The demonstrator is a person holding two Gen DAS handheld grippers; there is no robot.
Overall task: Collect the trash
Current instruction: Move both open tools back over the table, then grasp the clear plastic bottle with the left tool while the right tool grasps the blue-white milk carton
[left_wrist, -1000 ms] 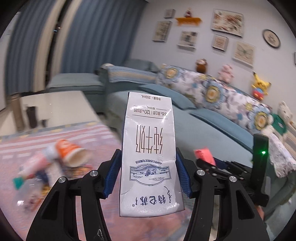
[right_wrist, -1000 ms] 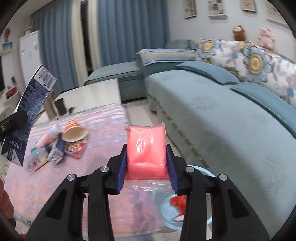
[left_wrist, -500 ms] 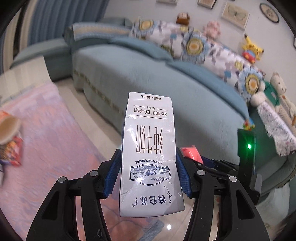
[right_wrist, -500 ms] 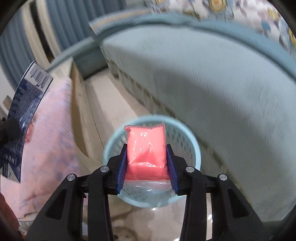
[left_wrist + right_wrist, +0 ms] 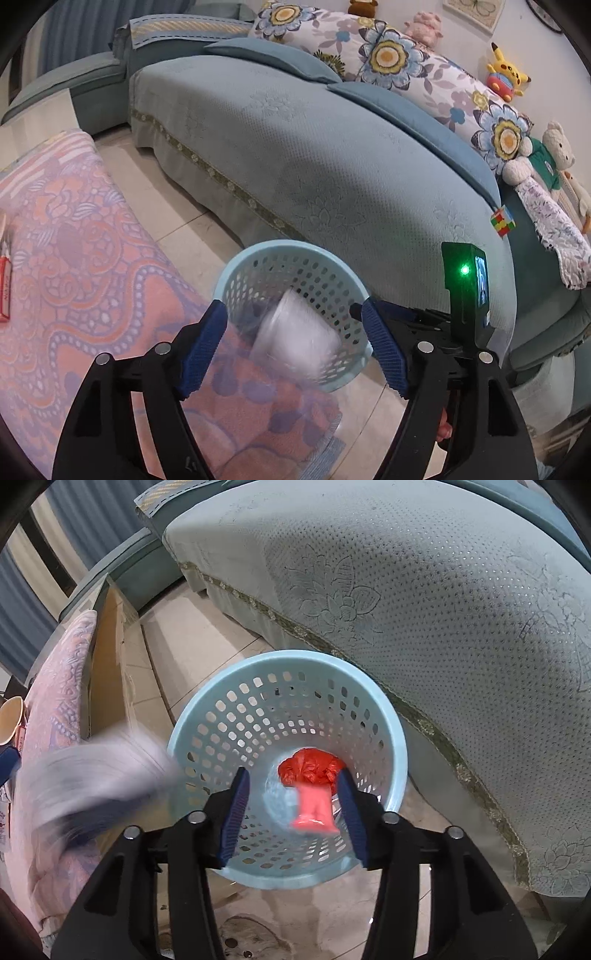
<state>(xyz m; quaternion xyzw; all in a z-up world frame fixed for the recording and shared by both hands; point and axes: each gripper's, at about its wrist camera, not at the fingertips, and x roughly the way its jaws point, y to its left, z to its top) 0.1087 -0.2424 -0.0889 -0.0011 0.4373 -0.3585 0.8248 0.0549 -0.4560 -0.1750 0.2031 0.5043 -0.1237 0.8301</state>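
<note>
A blurred white carton hung between the spread fingers of the left gripper, seemingly untouched, over the near rim of the pale blue basket. The right gripper (also wide open, empty) framed a pink packet inside the basket, above red trash.

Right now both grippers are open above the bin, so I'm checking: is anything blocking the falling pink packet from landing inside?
Nothing visible: the pink packet falls inside the basket's open mouth, over red trash.
</note>
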